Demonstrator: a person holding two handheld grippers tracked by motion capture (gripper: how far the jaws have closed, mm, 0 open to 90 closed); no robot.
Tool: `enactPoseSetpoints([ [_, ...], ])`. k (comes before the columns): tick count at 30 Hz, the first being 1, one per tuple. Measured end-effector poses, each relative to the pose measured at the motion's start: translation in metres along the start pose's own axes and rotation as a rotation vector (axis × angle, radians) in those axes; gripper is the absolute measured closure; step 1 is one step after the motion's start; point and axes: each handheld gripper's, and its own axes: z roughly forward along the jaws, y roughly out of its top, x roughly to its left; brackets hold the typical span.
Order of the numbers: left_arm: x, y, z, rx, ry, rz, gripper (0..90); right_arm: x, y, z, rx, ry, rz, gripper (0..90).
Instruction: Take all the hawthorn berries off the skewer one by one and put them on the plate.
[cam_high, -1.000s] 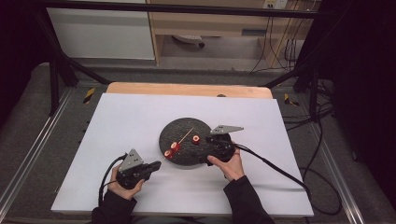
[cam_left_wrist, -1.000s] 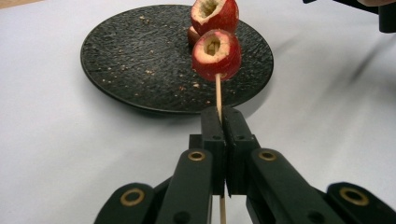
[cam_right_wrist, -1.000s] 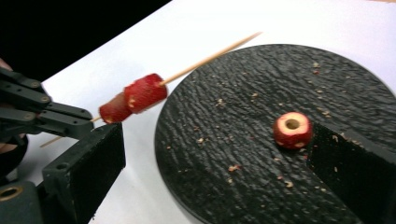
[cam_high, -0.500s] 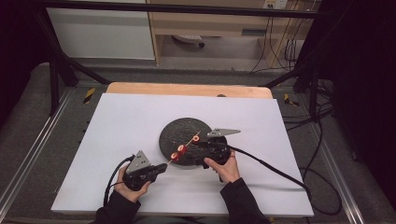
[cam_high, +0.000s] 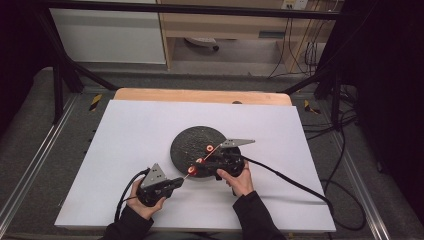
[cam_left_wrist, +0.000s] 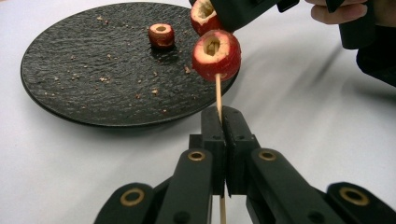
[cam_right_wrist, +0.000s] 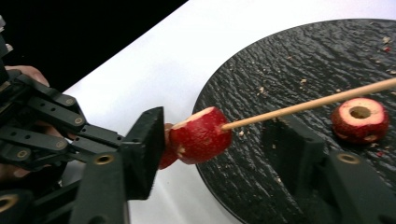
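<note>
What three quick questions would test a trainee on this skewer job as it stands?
1. True or false: the left gripper is shut on the skewer.
2. How many fruit pieces lie loose on the black plate? A: none. B: one. C: three.
3. What sits between the open jaws of the right gripper?

Key
1. True: its jaws are clamped on the stick.
2. B: a single hollowed piece.
3. A red fruit piece threaded on the skewer.
</note>
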Motion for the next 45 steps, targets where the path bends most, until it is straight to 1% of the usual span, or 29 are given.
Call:
enactPoseSetpoints([
  [2,0.000,0.000,0.000,-0.001,-0.001,-0.001,88.0,0.000,0.000,0.000,0.000,0.003,0.001,45.8],
  [3,0.000,0.000,0.000,0.000,0.000,0.000,88.0,0.000,0.000,0.000,0.002,0.013,0.006,48.3],
  [5,0.000,0.000,0.000,-0.001,0.000,0.001,88.0,0.000,0.000,0.000,0.003,0.016,0.010,49.2],
  [7,0.000,0.000,0.000,-0.002,-0.001,0.000,88.0,-0.001,0.001,0.000,0.006,0.027,0.016,53.2],
  [11,0.001,0.000,-0.001,-0.009,-0.003,-0.001,88.0,-0.001,0.002,-0.001,0.005,0.036,0.023,56.3],
  [14,0.000,0.000,-0.001,-0.012,-0.003,-0.001,88.0,-0.001,0.002,-0.002,0.001,0.047,0.037,58.1],
  [21,0.001,0.000,-0.002,-0.025,-0.001,0.002,88.0,-0.001,0.005,-0.003,-0.016,0.057,0.055,59.9],
  [27,0.001,0.001,-0.004,-0.031,0.005,0.001,88.0,-0.002,0.007,-0.004,-0.029,0.051,0.061,59.9],
  [29,0.002,0.001,-0.005,-0.032,0.006,0.001,88.1,-0.003,0.009,-0.006,-0.031,0.044,0.060,60.0],
  [30,0.002,0.001,-0.005,-0.033,0.006,0.001,88.0,-0.004,0.012,-0.008,-0.039,0.030,0.060,60.0],
  [33,0.003,0.001,-0.007,-0.039,0.008,0.002,88.1,-0.005,0.015,-0.011,-0.047,0.024,0.062,60.1],
  [34,0.003,0.001,-0.008,-0.038,0.008,0.002,88.0,-0.007,0.018,-0.014,-0.054,0.007,0.058,60.1],
  [37,0.004,0.000,-0.009,-0.042,0.009,-0.001,88.1,-0.009,0.022,-0.018,-0.063,-0.007,0.059,60.1],
  [39,0.004,0.000,-0.010,-0.043,0.010,0.001,88.1,-0.013,0.028,-0.023,-0.071,-0.031,0.053,60.2],
  [41,0.004,0.000,-0.010,-0.046,0.010,-0.001,88.1,-0.014,0.030,-0.024,-0.072,-0.033,0.059,60.2],
  [42,0.005,0.000,-0.011,-0.046,0.011,-0.002,88.0,-0.017,0.035,-0.029,-0.084,-0.053,0.057,60.2],
  [44,0.005,0.000,-0.012,-0.046,0.011,-0.002,88.1,-0.018,0.037,-0.031,-0.089,-0.059,0.059,60.2],
  [45,0.006,-0.001,-0.012,-0.046,0.011,-0.004,88.1,-0.021,0.042,-0.036,-0.100,-0.083,0.058,60.2],
])
